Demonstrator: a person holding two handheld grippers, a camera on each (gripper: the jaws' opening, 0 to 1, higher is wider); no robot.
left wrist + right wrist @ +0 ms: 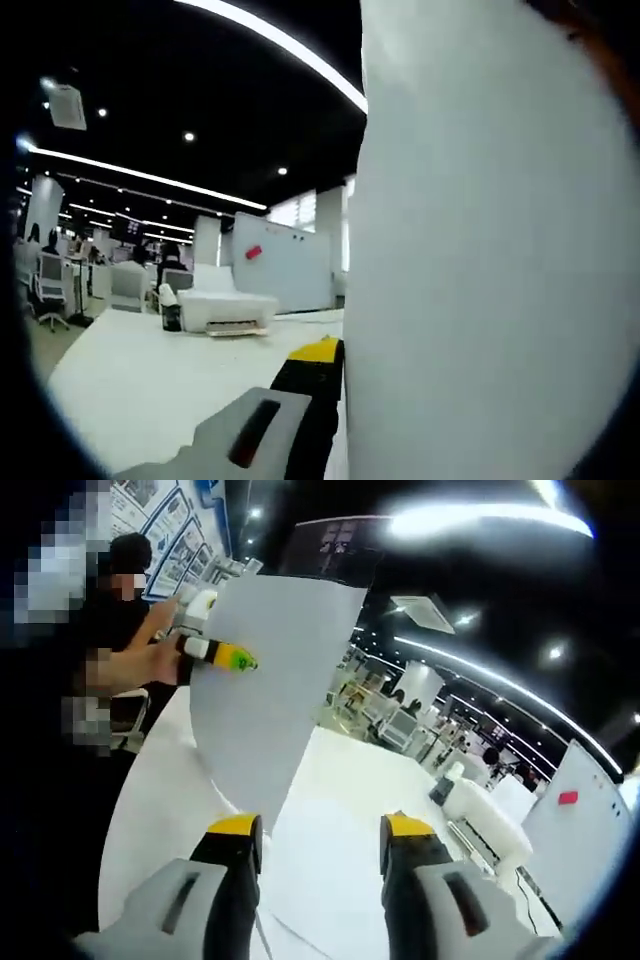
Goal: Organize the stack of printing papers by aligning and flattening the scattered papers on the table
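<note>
White table [350, 780] in an open office. My left gripper [238, 661] pinches the paper stack [265, 680], upright, long axis vertical. My right gripper [322, 845] stands spread beside its lower edge.

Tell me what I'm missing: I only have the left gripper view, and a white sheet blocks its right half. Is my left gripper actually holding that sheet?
Observer: It looks so. In the right gripper view the left gripper is closed on the sheet at its edge, and the sheet is lifted above the table.
Operator: What's the right gripper doing?
Observer: The right gripper is open and has nothing between its jaws.
Operator: Is it near the sheet?
Observer: The sheet's lower end comes down beside one of its jaws. I can't tell whether they touch.
</note>
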